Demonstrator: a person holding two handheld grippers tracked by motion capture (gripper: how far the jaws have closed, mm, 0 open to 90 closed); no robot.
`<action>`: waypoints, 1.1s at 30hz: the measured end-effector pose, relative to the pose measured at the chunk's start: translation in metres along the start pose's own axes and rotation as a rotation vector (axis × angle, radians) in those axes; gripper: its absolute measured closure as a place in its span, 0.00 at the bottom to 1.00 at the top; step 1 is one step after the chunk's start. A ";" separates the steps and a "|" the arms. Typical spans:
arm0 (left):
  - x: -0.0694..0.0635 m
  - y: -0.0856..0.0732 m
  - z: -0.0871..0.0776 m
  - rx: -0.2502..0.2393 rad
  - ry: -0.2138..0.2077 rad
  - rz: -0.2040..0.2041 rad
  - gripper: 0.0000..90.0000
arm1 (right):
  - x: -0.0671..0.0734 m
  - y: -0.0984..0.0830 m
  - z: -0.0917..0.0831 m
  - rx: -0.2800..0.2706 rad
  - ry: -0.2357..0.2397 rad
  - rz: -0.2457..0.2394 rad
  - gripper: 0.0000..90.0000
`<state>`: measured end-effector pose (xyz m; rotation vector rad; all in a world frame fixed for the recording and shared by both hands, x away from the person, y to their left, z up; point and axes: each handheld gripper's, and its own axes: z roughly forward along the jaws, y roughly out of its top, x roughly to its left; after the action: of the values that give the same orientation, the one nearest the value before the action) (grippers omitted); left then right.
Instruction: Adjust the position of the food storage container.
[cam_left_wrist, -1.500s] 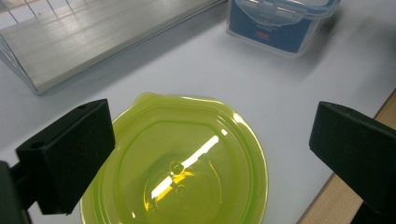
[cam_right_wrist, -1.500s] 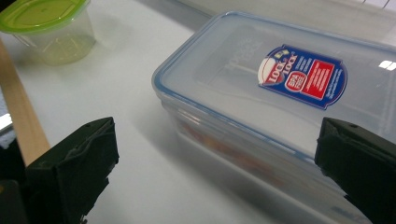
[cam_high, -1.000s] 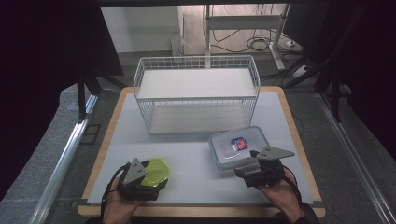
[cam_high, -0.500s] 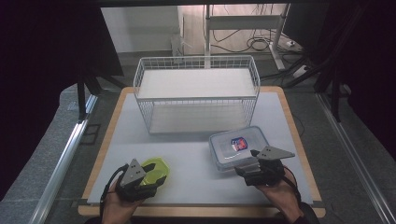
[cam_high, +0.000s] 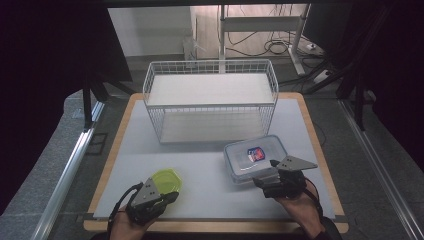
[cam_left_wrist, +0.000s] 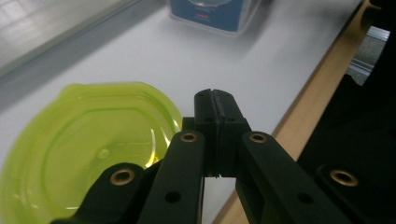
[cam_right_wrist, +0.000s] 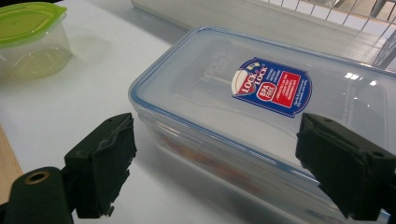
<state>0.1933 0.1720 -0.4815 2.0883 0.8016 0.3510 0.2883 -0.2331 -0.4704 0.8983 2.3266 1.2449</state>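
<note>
Left gripper (cam_left_wrist: 215, 100) jaws just closed together, nothing between, beside green-lidded tub (cam_high: 166, 180) near table (cam_high: 210, 165) front edge; right gripper (cam_right_wrist: 217, 158) jaws apart, straddling clear lidded box (cam_high: 256, 157) right of centre; wire basket (cam_high: 210, 102) toward back edge
</note>
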 end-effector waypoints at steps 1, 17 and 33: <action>-0.001 -0.001 0.001 0.003 -0.005 -0.001 1.00 | 0.000 0.000 0.000 -0.003 0.000 0.000 0.14; -0.002 -0.017 0.020 0.112 -0.005 -0.025 1.00 | 0.001 -0.001 0.002 0.006 0.002 -0.014 0.14; 0.005 -0.022 0.033 0.170 0.046 -0.050 1.00 | 0.002 -0.002 0.004 0.026 0.006 -0.022 0.15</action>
<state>0.2045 0.1645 -0.5191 2.2198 0.9374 0.3144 0.2885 -0.2298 -0.4746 0.8765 2.3557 1.2130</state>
